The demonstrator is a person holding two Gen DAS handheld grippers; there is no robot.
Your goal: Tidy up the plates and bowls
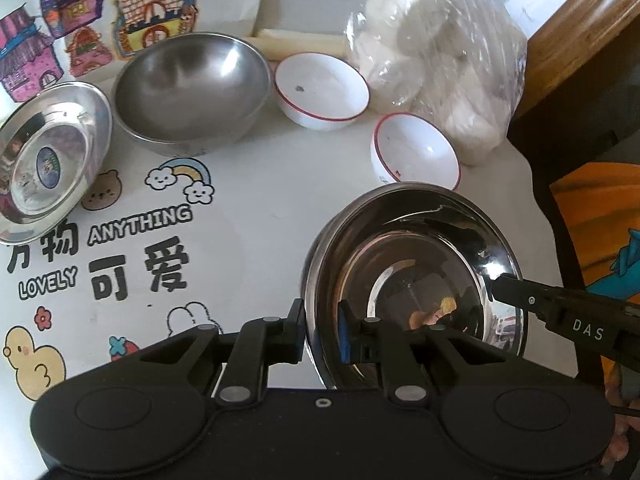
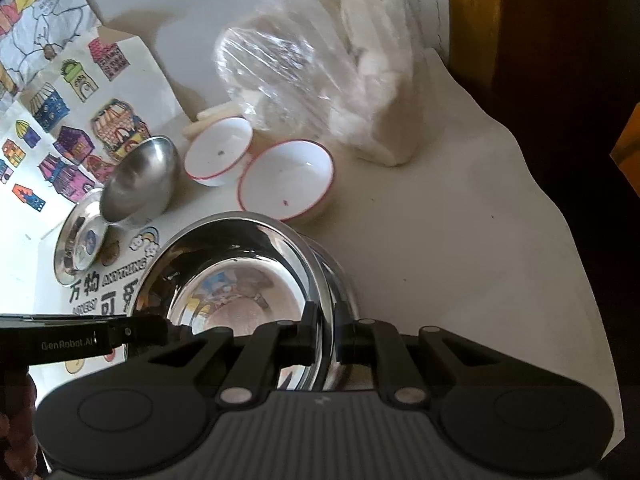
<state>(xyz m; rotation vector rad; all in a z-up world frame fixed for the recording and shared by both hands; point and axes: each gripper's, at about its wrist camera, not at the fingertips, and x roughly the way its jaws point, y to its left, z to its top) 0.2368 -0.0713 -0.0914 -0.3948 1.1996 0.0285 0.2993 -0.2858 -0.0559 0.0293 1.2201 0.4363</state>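
Left hand-held gripper (image 1: 322, 330): I see it closed narrow on the near rim of the shiny steel bowl (image 1: 412, 284), one finger outside the wall, the blue-padded finger inside
Right hand-held gripper (image 2: 325, 336): I have it pinching the same bowl's rim on the opposite side, one finger inside, one outside; in the left wrist view its black finger enters from the right edge and touches the rim
Shiny steel bowl: lower centre-right of the left wrist frame, lower centre of the right wrist frame; from the right wrist view I make out a second steel rim just under it, so it looks nested, though I cannot tell how deep
Matte steel bowl (image 1: 192, 92): upper centre-left of the left wrist frame, upright on the bench (image 1: 260, 184)
Steel plate (image 1: 52, 160): left edge of that frame, just beside the matte bowl, tilted
White bowl with red rim (image 1: 320, 90): upper centre, just right of the matte bowl
Second white bowl (image 1: 416, 152): right of centre, tilted, near the shiny bowl's far rim
Plastic bag (image 1: 436, 56): upper right, holding white lumps, behind both white bowls
Bench cover: cartoon prints and the words ANYTHING and LOVELY at lower left
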